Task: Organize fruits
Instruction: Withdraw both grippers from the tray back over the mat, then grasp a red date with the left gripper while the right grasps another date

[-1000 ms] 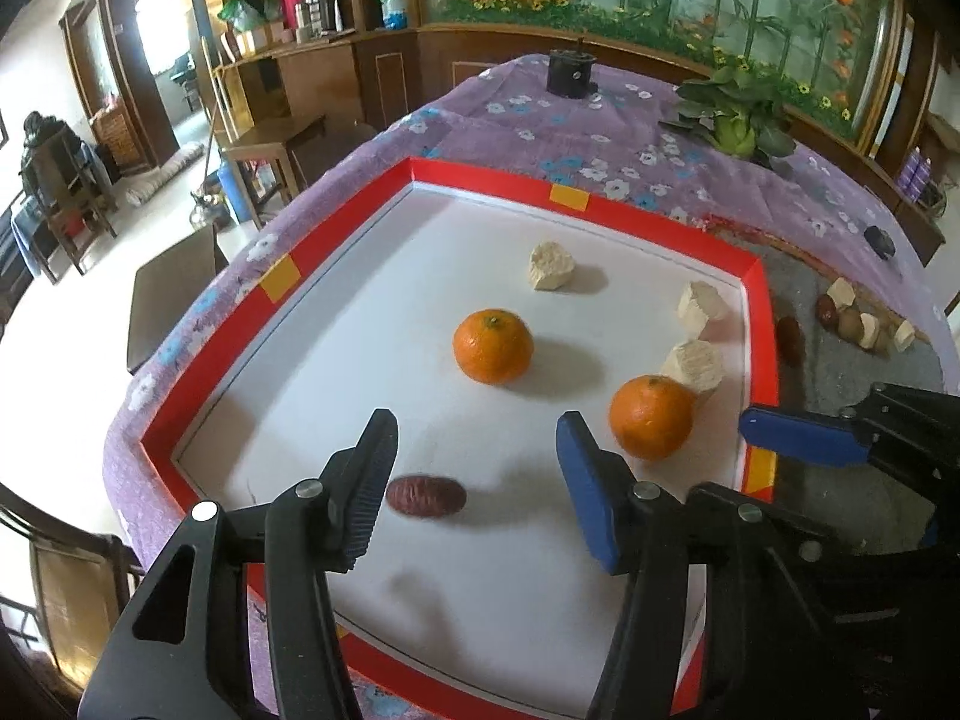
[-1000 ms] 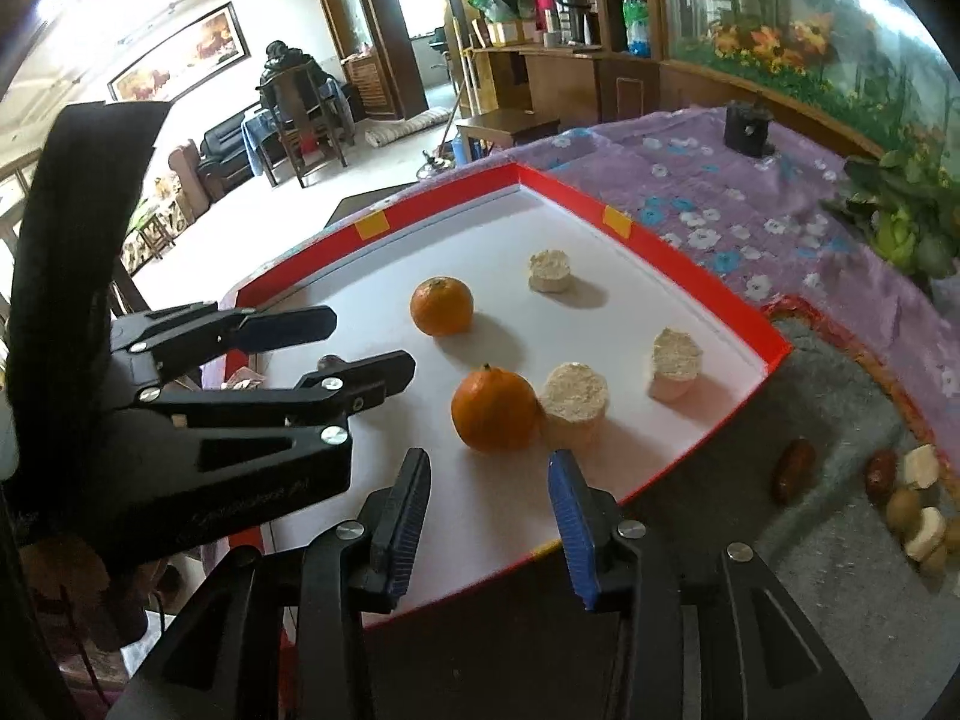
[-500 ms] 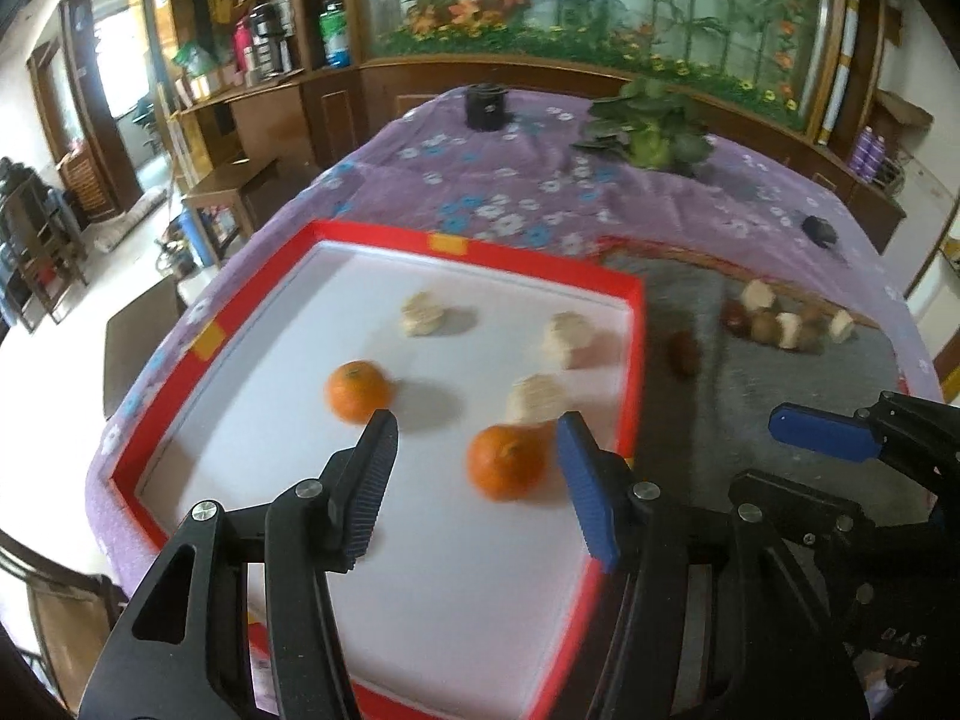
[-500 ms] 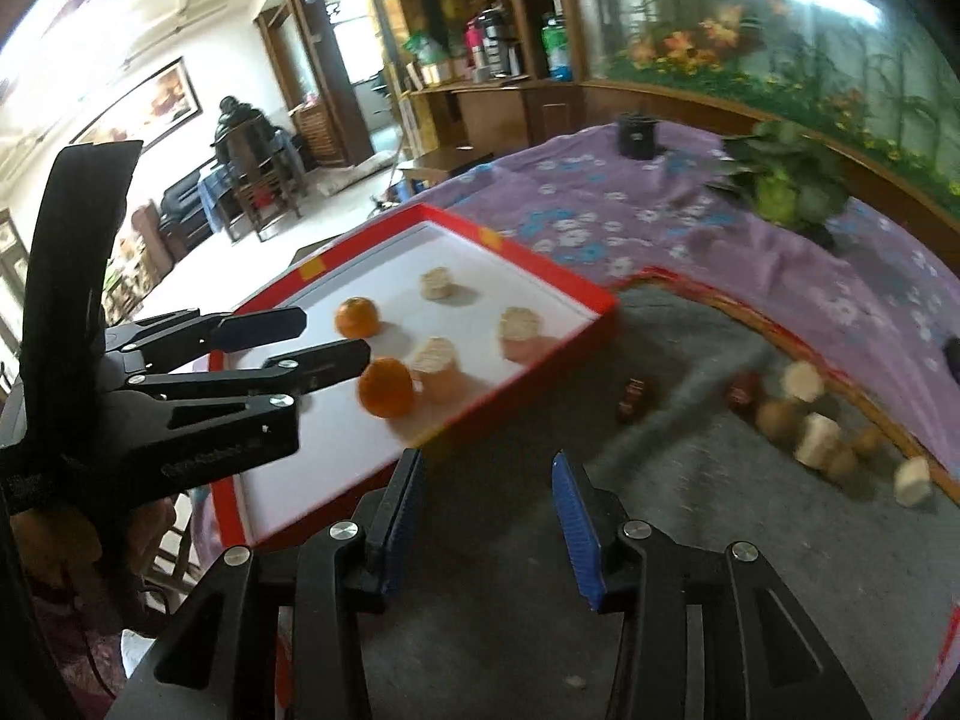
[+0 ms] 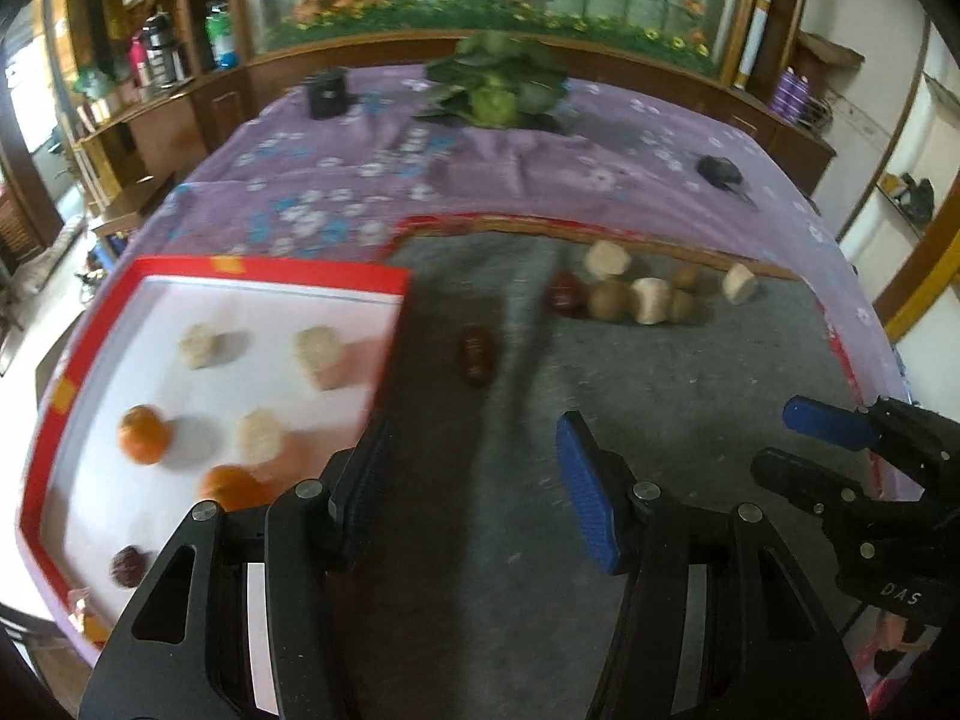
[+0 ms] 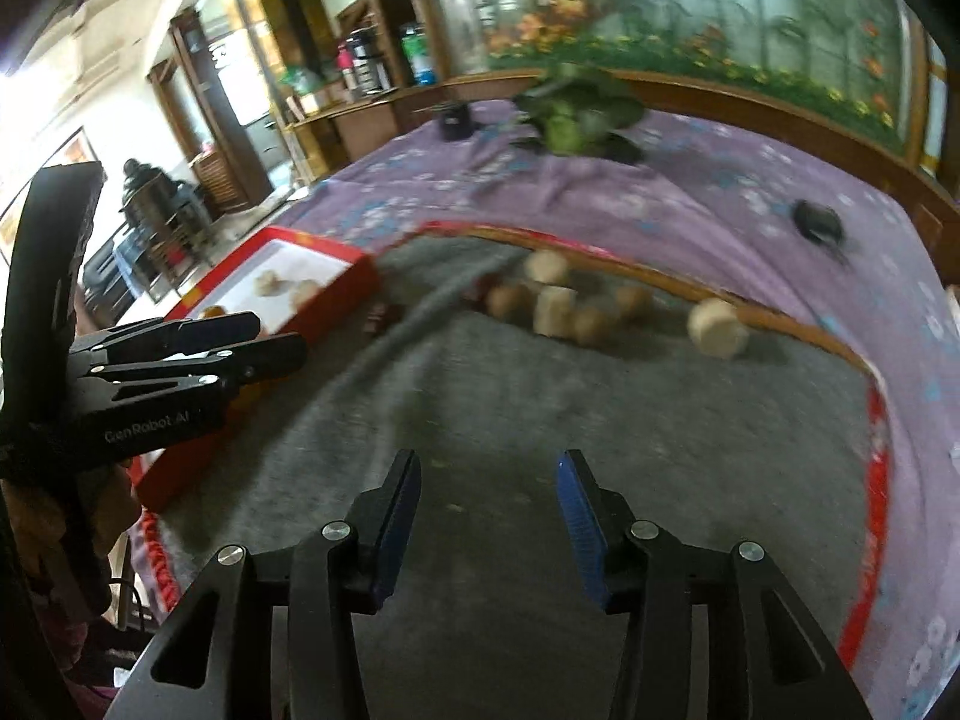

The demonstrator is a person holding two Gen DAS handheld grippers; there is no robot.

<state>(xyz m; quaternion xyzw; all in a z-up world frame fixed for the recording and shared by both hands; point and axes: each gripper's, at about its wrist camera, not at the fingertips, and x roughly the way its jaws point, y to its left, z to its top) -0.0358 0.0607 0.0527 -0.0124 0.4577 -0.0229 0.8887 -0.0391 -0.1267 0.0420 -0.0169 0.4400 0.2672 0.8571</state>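
Note:
A red-rimmed white tray (image 5: 273,269) on the left holds two oranges (image 5: 143,433), three pale chunks (image 5: 318,348) and a dark red date (image 5: 127,565). On the grey mat (image 5: 660,396) lies a lone date (image 5: 476,352) and, farther back, a cluster of pale chunks (image 5: 651,299), brown round fruits (image 5: 609,300) and another date (image 5: 565,291). My left gripper (image 5: 474,480) is open and empty above the mat beside the tray. My right gripper (image 6: 487,516) is open and empty over the mat, short of the cluster (image 6: 555,306). The tray also shows in the right wrist view (image 6: 354,282).
A purple flowered cloth (image 5: 480,180) covers the table. A green leafy plant (image 5: 495,87) and a black cup (image 5: 327,93) stand at the back. A small black object (image 5: 720,170) lies at the back right. The right gripper shows at the left view's right edge (image 5: 840,438).
Both grippers have swung right, away from the tray and over the grey mat. The fruit cluster on the mat is now in front of them. Both stay open and empty.

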